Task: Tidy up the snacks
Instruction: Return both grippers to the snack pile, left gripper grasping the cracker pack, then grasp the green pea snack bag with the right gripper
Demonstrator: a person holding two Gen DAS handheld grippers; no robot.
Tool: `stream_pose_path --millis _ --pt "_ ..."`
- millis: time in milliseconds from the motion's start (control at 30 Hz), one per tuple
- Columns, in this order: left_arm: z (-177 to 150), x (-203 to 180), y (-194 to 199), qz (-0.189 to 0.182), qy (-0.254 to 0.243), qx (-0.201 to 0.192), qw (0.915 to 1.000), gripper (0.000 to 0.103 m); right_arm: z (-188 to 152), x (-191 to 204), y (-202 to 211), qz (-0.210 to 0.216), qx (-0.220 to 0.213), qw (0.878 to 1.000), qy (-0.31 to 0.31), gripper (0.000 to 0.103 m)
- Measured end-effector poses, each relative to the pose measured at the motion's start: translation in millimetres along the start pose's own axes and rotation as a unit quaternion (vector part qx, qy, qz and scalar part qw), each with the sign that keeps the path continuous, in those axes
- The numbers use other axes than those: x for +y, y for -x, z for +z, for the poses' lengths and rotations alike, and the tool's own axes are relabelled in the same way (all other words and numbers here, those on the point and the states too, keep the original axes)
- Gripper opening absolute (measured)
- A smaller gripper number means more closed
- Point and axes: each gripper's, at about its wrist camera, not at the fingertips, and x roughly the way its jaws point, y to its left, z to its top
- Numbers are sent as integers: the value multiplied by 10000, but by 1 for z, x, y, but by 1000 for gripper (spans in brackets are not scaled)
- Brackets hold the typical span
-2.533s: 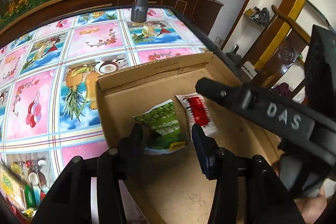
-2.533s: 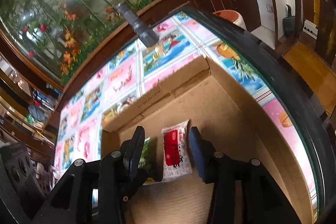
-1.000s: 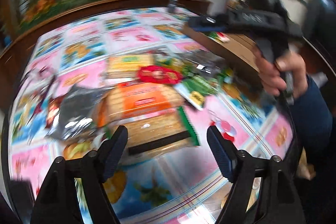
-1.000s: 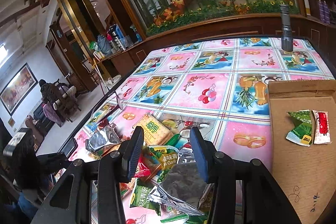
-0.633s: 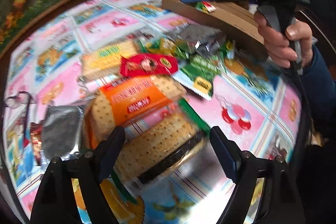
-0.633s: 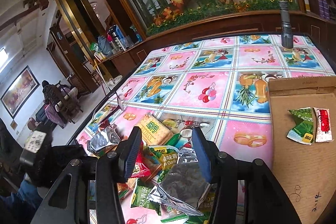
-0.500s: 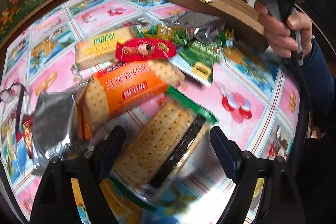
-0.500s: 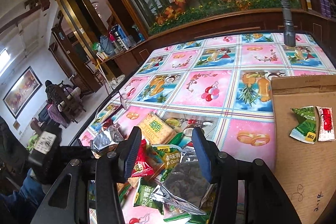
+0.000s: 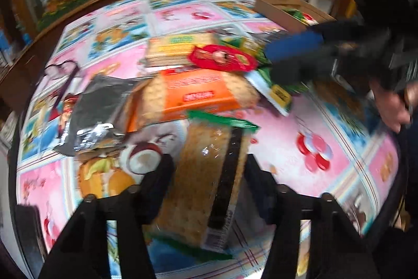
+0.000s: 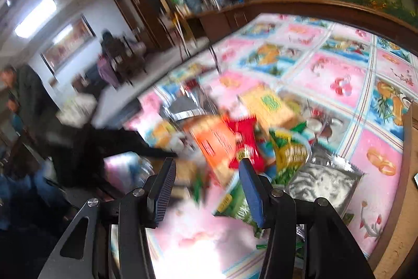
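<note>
A desk [image 9: 339, 148] covered in a bright pink-and-blue fruit-print cloth holds a heap of packaged snacks, seen from two cameras mounted on hand-held tongs.

In the left wrist view, the left tongs [image 9: 209, 174] point steeply down at a clear pack of square crackers [image 9: 209, 174] with a green end seal and a dark stripe. The pack lies directly between the two fingers, its long axis running away from the camera, roughly in line with the tongs. The jaws have just been closing around it and now sit close against its long sides; blur makes it hard to be sure the pads are pressing, so the grip looks begun rather than firm. The left hand is plainly the nearer one to this pack.

Just beyond it lies an orange cracker pack [image 9: 198, 93], then a red wrapper [image 9: 222, 58], a yellow biscuit pack [image 9: 177, 49] and green pouches [image 9: 277, 90]. A crumpled silver foil bag [image 9: 96, 106] sits to the left. A cardboard box [image 9: 284, 7], apparently where the snacks go, stands at the far right of the desk.

The right tongs [image 10: 206, 187] hover partly open over the near edge of the same heap, with nothing held between the fingers. In the left view they show as a blurred blue-padded shape, gripped by a person's hand [image 9: 392, 106].
</note>
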Motion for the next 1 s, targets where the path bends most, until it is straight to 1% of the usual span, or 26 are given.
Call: stream_pose_path --millis 33,100,167,267,333,367,400,467,533,567,600,667,700,733,767,800,833,867,1000 --pt "1 4 -1 55 102 -6 9999 46 -2 0 -7 -203 122 9997 71 55" --pt "1 13 0 158 291 -4 9995 46 -5 -2 -13 -477 264 9984 167 55" --pt "-1 16 1 151 352 -10 9993 46 -7 -1 -13 -699 343 9965 299 55" --pt "-3 17 2 150 340 9 9993 46 -11 5 -14 -748 467 9945 568 60" --pt "-4 16 3 150 290 17 9995 48 -14 10 -13 -780 519 9926 768 68" --pt "-4 16 3 135 274 18 9995 48 -17 14 -14 -755 579 9913 912 75" --pt "-4 16 3 127 268 13 9996 48 -19 16 -16 -870 607 9889 1042 77" --pt "-4 16 3 133 244 1 9996 48 -21 17 -22 -1048 666 9857 1136 77" --pt "-5 16 3 124 235 -20 9996 49 -23 16 -26 -1125 740 9840 1170 62" --pt "-5 16 3 117 238 -36 9996 50 -24 14 -27 -1165 784 9832 1163 49" --pt "-5 15 3 110 241 -42 9996 53 -24 12 -28 -1177 817 9833 1126 44" --pt "-5 13 1 68 212 -4 9998 71 -24 11 -28 -1166 820 9832 1137 44" --pt "-5 11 -2 99 206 34 9997 85 -25 12 -27 -1175 814 9828 1169 43" --pt "-5 10 -3 107 233 32 9997 87 -25 13 -28 -1172 814 9827 1177 43" --pt "-4 9 -4 138 265 -13 9996 86 -25 13 -27 -1169 798 9828 1190 41" --pt "-4 8 -3 165 268 -95 9995 78 -24 14 -26 -1156 758 9830 1206 37" --pt "-4 6 -1 150 258 -147 9994 58 -23 16 -24 -1114 695 9840 1206 35" --pt "-4 4 1 173 236 -212 9993 47 -21 16 -21 -1058 629 9853 1186 35" --pt "-3 4 2 187 287 -240 9991 46 -14 14 -4 -909 228 9905 1005 34"
